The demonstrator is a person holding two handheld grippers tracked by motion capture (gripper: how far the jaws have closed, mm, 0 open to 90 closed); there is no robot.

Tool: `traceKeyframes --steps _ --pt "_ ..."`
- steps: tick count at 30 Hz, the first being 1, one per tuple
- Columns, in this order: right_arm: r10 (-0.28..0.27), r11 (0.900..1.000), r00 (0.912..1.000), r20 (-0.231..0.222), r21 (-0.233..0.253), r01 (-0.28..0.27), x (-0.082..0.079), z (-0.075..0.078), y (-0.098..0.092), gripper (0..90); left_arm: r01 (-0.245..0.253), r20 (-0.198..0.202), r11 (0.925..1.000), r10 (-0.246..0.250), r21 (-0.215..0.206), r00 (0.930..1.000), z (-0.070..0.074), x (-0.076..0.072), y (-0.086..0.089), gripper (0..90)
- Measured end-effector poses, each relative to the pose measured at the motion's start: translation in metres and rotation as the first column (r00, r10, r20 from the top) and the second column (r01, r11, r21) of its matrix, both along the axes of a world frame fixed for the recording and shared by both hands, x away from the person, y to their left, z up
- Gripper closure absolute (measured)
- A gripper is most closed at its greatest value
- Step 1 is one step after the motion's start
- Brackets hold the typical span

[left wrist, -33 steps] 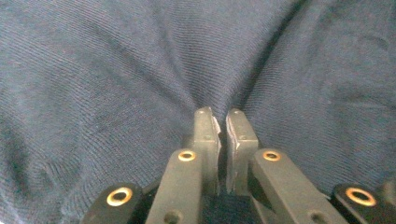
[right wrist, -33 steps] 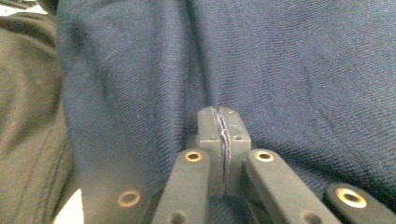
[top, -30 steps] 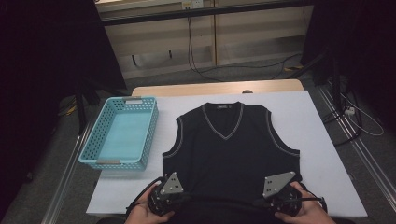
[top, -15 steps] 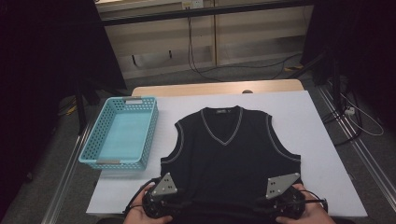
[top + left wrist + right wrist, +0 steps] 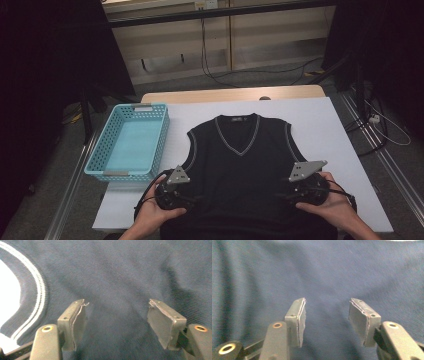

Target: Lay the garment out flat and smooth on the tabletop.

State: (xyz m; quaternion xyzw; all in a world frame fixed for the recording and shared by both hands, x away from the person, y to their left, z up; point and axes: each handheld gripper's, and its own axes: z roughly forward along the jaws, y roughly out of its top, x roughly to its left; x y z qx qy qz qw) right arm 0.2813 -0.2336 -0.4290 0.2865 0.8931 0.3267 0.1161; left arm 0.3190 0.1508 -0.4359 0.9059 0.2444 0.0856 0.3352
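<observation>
A dark sleeveless V-neck vest with pale trim lies flat on the white table, neck away from me. My left gripper hovers over the vest's lower left part, near the armhole. In the left gripper view the left gripper stands open above the dark knit, with the striped armhole trim at left. My right gripper is over the vest's lower right part. In the right gripper view the right gripper is open above plain fabric, nothing between its pads.
A light blue plastic basket stands on the table's left side, beside the vest. Beyond the table's far wooden edge are cables on the floor and dark stands at both sides.
Both grippers shifted slightly forward over the vest's lower part, after dipping toward me half a second ago. The vest lies as before.
</observation>
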Motion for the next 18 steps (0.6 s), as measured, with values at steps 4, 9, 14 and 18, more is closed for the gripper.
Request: traceKeyframes --steps 4,9,14,18 --pt "-0.011 0.999 0.9995 -0.031 -0.044 0.010 0.007 -0.017 0.000 46.0 0.008 -0.034 0.9996 -0.007 0.028 0.9994 -0.010 -0.006 -0.003 36.8" --pt "-0.017 1.000 0.9980 -0.060 -0.017 0.016 0.007 -0.019 -0.001 60.1 0.006 -0.029 0.9997 -0.005 0.023 0.9996 -0.011 -0.005 -0.002 40.5" --pt "0.012 1.000 0.9963 -0.086 -0.019 -0.013 0.007 -0.017 0.003 87.5 0.012 -0.053 0.9998 -0.011 0.017 0.9985 -0.008 -0.004 0.000 74.5" --pt "0.018 0.999 0.9978 -0.064 -0.026 -0.020 0.005 -0.017 0.003 88.9 0.009 -0.067 0.9998 -0.008 0.015 0.9978 -0.007 -0.005 0.000 86.7"
